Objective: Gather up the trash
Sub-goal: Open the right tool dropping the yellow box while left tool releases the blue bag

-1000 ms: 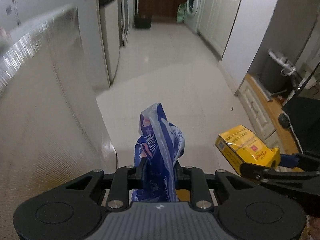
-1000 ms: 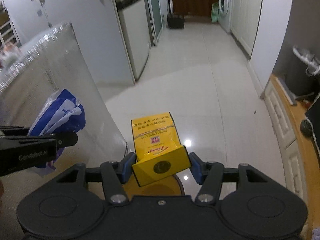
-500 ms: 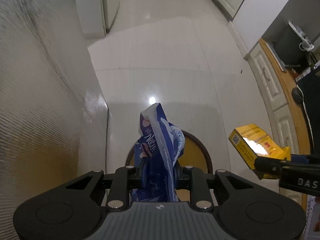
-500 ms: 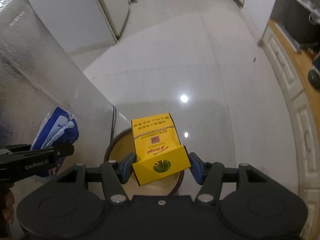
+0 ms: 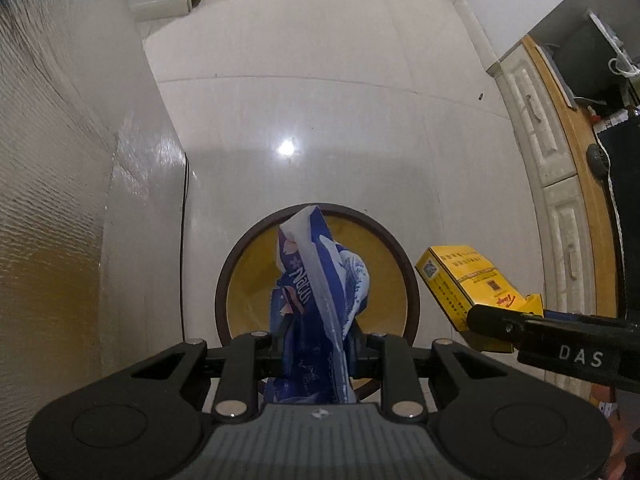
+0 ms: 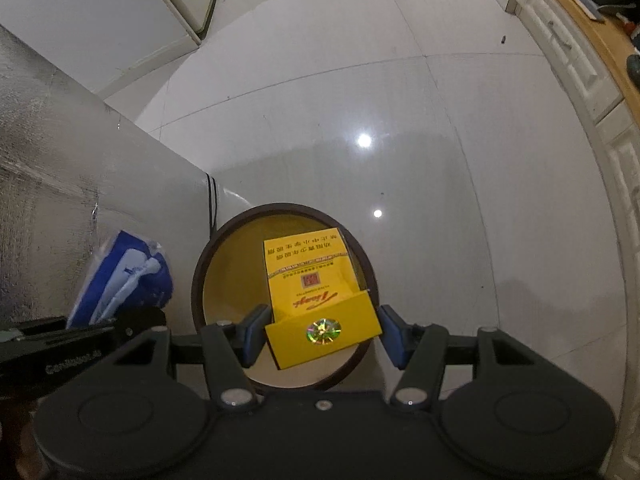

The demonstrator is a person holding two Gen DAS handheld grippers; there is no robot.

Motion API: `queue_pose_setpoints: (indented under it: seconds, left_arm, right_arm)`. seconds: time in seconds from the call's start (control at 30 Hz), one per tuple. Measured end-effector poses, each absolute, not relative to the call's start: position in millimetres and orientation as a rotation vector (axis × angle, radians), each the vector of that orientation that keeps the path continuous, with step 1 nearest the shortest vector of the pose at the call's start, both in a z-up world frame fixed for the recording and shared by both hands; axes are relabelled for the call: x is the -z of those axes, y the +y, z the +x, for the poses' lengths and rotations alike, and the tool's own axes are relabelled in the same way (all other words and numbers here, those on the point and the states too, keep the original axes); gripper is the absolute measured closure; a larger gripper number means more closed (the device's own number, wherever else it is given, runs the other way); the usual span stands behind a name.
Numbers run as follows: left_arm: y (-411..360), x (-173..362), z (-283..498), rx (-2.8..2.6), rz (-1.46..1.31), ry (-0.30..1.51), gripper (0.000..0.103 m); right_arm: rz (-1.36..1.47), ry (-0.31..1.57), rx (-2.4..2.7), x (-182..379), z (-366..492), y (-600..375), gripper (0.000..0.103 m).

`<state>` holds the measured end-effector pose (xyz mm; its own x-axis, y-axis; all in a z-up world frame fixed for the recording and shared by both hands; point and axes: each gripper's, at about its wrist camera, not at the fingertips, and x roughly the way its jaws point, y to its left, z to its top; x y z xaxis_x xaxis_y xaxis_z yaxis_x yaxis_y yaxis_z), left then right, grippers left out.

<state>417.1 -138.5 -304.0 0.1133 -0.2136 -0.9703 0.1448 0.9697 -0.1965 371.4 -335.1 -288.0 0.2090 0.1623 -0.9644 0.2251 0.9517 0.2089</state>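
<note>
Closest in, left gripper (image 5: 318,354) clamped tight on a crumpled blue-and-white plastic wrapper (image 5: 316,300), jaws nearly together with only the thin film between them. Right gripper (image 6: 320,336) closed on a yellow carton (image 6: 310,280), blue pads pressing its two sides near the opened flap, jaws about half apart because of the box's width.

Directly below both: round bin (image 6: 208,256) with dark rim and yellow inside, standing on the pale tiled floor (image 6: 400,80). Wrapper hanging over the bin's mouth in the left wrist view; carton over the mouth in the right wrist view, though seen from the left wrist it sits at the bin's right edge, so true overlap hard to judge.

Step in hand, by the look of it: dropping both pieces in. Best done by centring each item over the bin's mouth before letting go, carton nudged inward from the rim. Light film likely to cling or drift, so a low release and wide opening advisable.

Left of the bin, a textured silver panel (image 5: 60,200); beyond the bin, cabinet drawers (image 6: 580,60) far right.
</note>
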Motion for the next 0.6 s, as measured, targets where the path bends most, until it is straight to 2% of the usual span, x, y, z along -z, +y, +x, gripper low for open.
queue_pose_setpoints:
  seconds: [0.17, 0.23, 0.27, 0.5, 0.6]
  left_arm:
    - [-134, 313, 422, 0.251, -0.088, 1.453, 0.077]
    - [-133, 316, 424, 0.250, -0.095, 1.458, 0.077]
    - [-133, 317, 424, 0.251, -0.098, 1.460, 0.077]
    - [-136, 321, 425, 0.278, -0.120, 1.466, 0.076]
    - [-140, 324, 424, 0.290, -0.120, 1.473, 0.064]
  right_arm:
    - [0.347, 1.357, 0.021, 291, 377, -332, 0.040]
    - [0.350, 1.356, 0.013, 294, 378, -331, 0.023]
    - [0.351, 1.356, 0.010, 296, 379, -331, 0.020]
    - [0.306, 1.385, 0.000, 299, 381, -331, 0.008]
    - [0.288, 1.410, 0.017, 301, 379, -333, 0.005]
